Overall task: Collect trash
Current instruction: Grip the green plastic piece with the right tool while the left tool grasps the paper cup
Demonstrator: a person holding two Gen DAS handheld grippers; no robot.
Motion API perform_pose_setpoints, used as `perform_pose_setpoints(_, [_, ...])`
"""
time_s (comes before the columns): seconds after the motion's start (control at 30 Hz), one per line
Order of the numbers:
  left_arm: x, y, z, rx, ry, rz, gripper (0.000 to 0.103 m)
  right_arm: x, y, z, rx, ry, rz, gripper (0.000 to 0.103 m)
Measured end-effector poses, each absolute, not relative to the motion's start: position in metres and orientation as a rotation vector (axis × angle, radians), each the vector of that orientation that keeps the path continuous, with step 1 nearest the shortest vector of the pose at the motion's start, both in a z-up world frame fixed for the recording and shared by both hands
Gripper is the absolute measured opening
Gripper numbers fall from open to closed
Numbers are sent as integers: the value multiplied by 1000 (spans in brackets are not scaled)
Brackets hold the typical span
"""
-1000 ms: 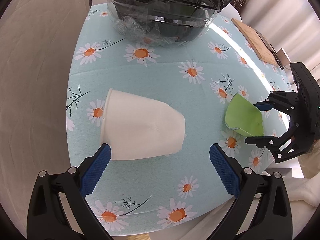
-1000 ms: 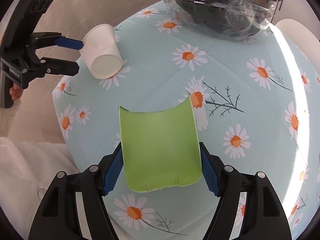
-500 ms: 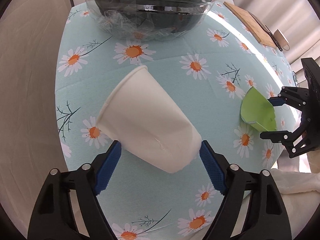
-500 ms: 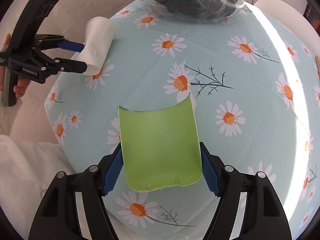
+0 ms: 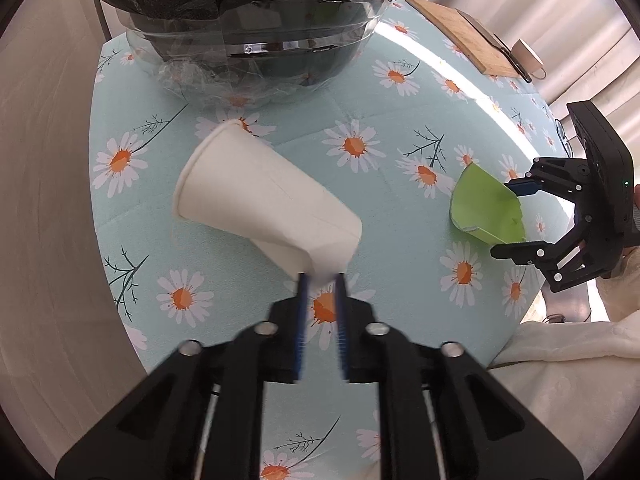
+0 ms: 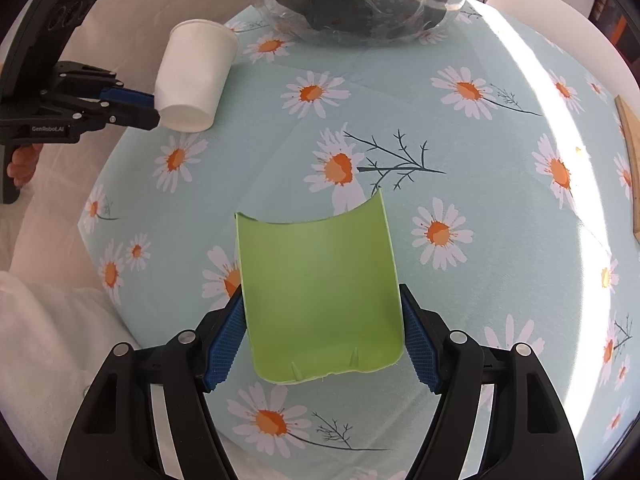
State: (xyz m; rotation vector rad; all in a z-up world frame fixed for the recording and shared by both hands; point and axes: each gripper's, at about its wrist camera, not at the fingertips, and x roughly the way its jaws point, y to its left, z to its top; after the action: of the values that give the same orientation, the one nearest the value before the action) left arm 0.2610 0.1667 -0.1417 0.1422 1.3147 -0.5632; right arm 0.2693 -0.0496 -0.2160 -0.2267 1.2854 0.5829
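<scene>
A white paper cup (image 5: 256,196) lies on its side on a round table (image 5: 380,92) covered in a pale blue daisy-print cloth. The left gripper (image 5: 320,280) has its blue pads pinched tight on the crumpled base end of the cup, whose open mouth points toward a clear bowl (image 5: 256,60) lined with a black bag at the far edge. Well apart from the cup, a curved piece of green cup (image 6: 320,292) sits between the pads of the right gripper (image 6: 320,336), which press on its two side edges at a wide spread. A wooden board (image 5: 460,36) and a white mug (image 5: 528,56) rest farther off.
</scene>
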Motion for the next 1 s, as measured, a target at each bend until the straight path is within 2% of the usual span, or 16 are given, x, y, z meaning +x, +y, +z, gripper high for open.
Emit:
perform_pose_setpoints(0.13, [255,164,-144,201,1321,-542,1,268,-49,-216,-233,1281,589,67])
perform_pose_setpoints(0.23, [255,171,-142,148,1313,-524,2,268,-50,-215,-245,1276,593,67])
perform_pose_setpoints(0.3, [253,176,-138,129,1290,-494,25,268,-50,-214,-249,1271,600,67])
perform_pose_setpoints(0.33, [252,178,-136,128,1274,-473,58,267,-51,-213,-252,1270,604,67])
perform_pose_setpoints(0.37, [251,181,-133,118,1261,-460,73,266,-51,-213,-256,1269,607,67])
perform_pose_setpoints(0.43, [252,187,-128,79,1244,-459,75,266,-54,-212,-262,1265,608,67])
perform_pose_setpoints(0.5, [257,192,-125,74,1230,-421,86,265,-58,-211,-258,1264,603,67])
perform_pose_setpoints(0.93, [317,198,-127,74,1185,-495,87,255,-91,-206,-196,1280,475,67])
perform_pose_setpoints(1.0, [326,195,-130,73,1189,-525,83,253,-93,-206,-185,1286,454,67])
